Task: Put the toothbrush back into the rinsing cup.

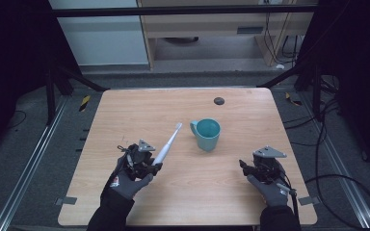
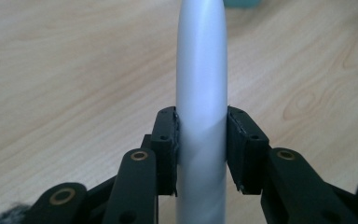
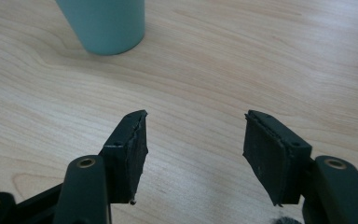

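A white toothbrush (image 1: 167, 144) points up and away toward the teal mug (image 1: 206, 134) that stands upright near the table's middle. My left gripper (image 1: 150, 166) is shut on the toothbrush's handle end, and the left gripper view shows the pale handle (image 2: 201, 93) clamped between both black pads. The brush head hangs just left of the mug's handle. At the table's front right my right gripper (image 1: 244, 167) stands open with nothing between its pads (image 3: 130, 149). The mug's base (image 3: 103, 25) sits ahead of it and to its left.
A small dark round disc (image 1: 218, 101) lies on the wooden table (image 1: 125, 110) near the far edge. Black frame posts and cables stand around the table, and a cable trails off at the right.
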